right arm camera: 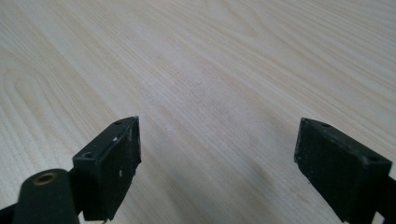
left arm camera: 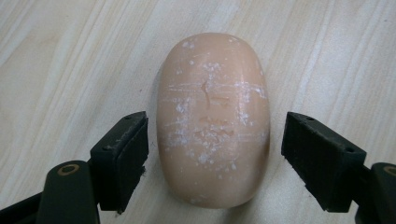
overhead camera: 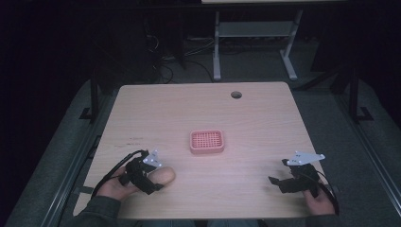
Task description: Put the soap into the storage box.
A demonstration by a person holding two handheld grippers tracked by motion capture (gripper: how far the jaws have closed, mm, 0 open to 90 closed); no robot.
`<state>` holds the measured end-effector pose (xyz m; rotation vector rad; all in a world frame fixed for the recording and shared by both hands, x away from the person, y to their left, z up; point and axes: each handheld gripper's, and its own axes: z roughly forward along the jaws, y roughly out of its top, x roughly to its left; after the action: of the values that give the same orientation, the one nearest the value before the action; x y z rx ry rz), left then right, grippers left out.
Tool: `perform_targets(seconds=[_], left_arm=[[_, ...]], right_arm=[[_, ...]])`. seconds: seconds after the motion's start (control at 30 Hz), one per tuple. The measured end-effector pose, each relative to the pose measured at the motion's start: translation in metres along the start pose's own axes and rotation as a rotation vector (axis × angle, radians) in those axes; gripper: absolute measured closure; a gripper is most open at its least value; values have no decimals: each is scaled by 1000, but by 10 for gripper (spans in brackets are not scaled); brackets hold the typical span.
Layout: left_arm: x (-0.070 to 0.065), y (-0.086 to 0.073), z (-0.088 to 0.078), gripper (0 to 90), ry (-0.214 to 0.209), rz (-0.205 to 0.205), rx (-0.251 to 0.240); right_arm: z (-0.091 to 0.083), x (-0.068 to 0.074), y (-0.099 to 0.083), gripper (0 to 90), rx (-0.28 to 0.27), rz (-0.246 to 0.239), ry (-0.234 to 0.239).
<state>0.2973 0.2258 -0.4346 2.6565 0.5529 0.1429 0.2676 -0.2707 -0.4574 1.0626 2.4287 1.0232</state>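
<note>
One bar of soap down on the pale wooden worktop, peach-coloured, oval, dusted with white flecks and scuffs. Lying flat, long axis running straight away from the left tool in the left gripper view, far end rounded and pointing up the frame. From the high view, same bar at the near-left part of the worktop, long axis running roughly left to right, free end pointing toward the middle of the worktop. Left tool straddling the near half of the bar, jaws apart, one pad just beside the bar's left flank, the other standing a little off the right flank; contact on the left side too close to call. Right tool low over bare wood at the near-right corner, jaws wide apart, nothing between them. Count so far: one soap, two tools, one pink soap dish with a gridded floor, sitting near the centre of the worktop, well apart from the bar and from both tools. One round cable hole near the far edge.
</note>
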Motion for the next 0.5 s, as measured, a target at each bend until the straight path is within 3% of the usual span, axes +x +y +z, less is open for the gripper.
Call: perform_targets(seconds=[0.5], left_arm=[[2,5,9,254,-8,-4,24]], right_arm=[[0,0,0,141,0,-3,1]])
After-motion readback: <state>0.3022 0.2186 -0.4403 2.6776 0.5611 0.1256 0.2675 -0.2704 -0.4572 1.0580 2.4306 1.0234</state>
